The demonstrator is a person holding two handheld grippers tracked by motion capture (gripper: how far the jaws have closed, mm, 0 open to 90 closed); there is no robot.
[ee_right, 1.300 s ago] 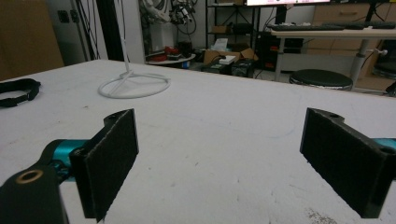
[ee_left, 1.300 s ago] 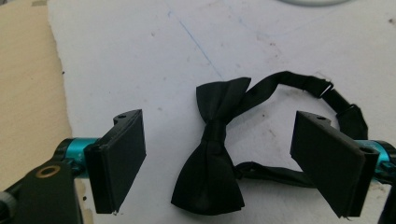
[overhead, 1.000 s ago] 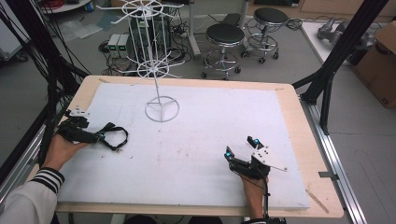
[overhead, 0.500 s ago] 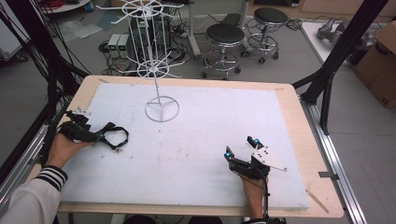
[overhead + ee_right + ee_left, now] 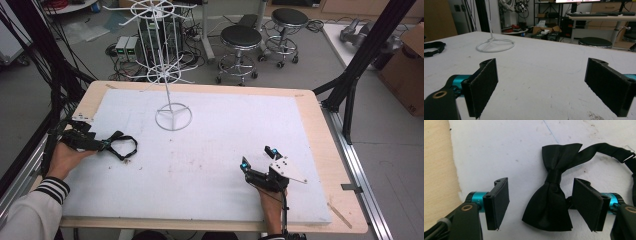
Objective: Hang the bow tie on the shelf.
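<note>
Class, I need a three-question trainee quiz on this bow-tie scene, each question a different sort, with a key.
1. True or false: the left gripper pads press on the bow tie.
2. What stands at the far side of the white mat? A) wire rack B) mug C) lamp
3. Fill in: the right gripper has ____ between its pads.

Key: 1 false, there are gaps on both sides; 2 A, the wire rack; 3 nothing.
</note>
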